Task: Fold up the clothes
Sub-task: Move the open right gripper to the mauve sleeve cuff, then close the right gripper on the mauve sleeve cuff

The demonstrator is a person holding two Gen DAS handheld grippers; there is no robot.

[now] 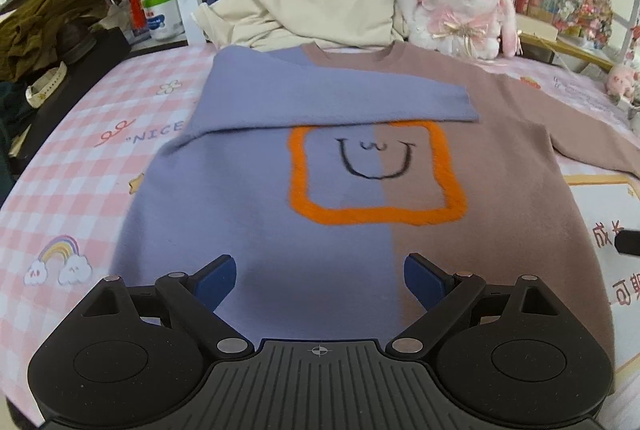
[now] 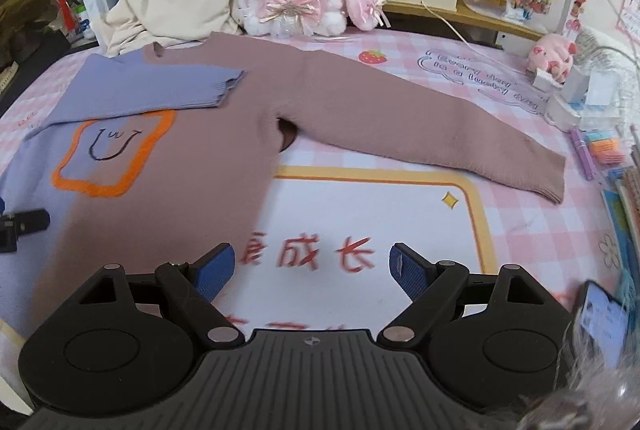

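**Knit sweater: first sleeve folded, second sleeve pending**

Soft two-tone knit fills the left wrist view: the sweater (image 1: 320, 158) lies flat, front up, on the checked bed cover (image 1: 72, 190). Its purple sleeve (image 1: 320, 98) is already folded across the chest, cuff ending just above the orange square motif (image 1: 376, 174). My left gripper (image 1: 320, 282) hovers over the hem area, jaws wide, nothing between the blue pads (image 1: 216, 280). Beyond the collar sit a cream garment (image 1: 312, 10) and a plush rabbit (image 1: 456, 2), both clear of the fold area.

Right wrist view: the brown sleeve (image 2: 420, 122) lies stretched outward over the cover, cuff well apart from the body. My right gripper (image 2: 308, 270) is wide and empty, above printed cover beside the sweater's brown side edge. I judge the step in hand to be the second sleeve fold. The next move calls for reaching to the cuff, pinching it, and carrying it across the chest onto the purple sleeve. A pencil clutter (image 2: 600, 150) and a phone (image 2: 604, 318) lie near the cuff side; neither blocks the path.
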